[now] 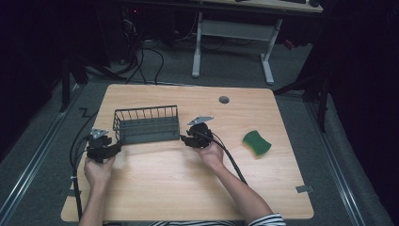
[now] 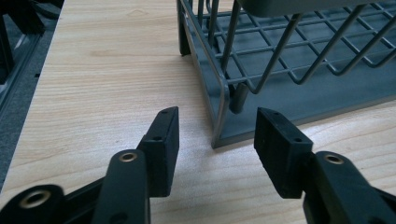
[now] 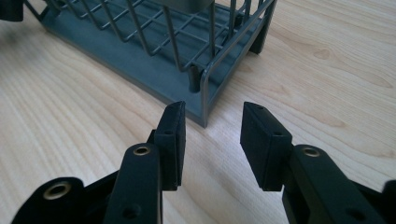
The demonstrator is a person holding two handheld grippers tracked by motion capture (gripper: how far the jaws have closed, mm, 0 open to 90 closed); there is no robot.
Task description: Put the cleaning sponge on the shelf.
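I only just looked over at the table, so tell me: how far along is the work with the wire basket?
Early on. Done: the left gripper and right gripper have been brought to opposite ends of the wire basket. In hand: each gripper's open jaws line up with a near bottom corner of the basket, neither gripping it. Left: closing on the basket and, probably, lifting or shifting it. The green sponge lies untouched on the table.

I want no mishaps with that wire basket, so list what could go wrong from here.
1. Both claws are open at opposite ends of the wire basket, each lined up on a thin corner of the tray edge; a shallow bite there may slip.
2. If the left claw and the right claw close or lift unevenly, the basket could tilt or skid.
3. The green sponge lies to the right, in the way of a sideways move.
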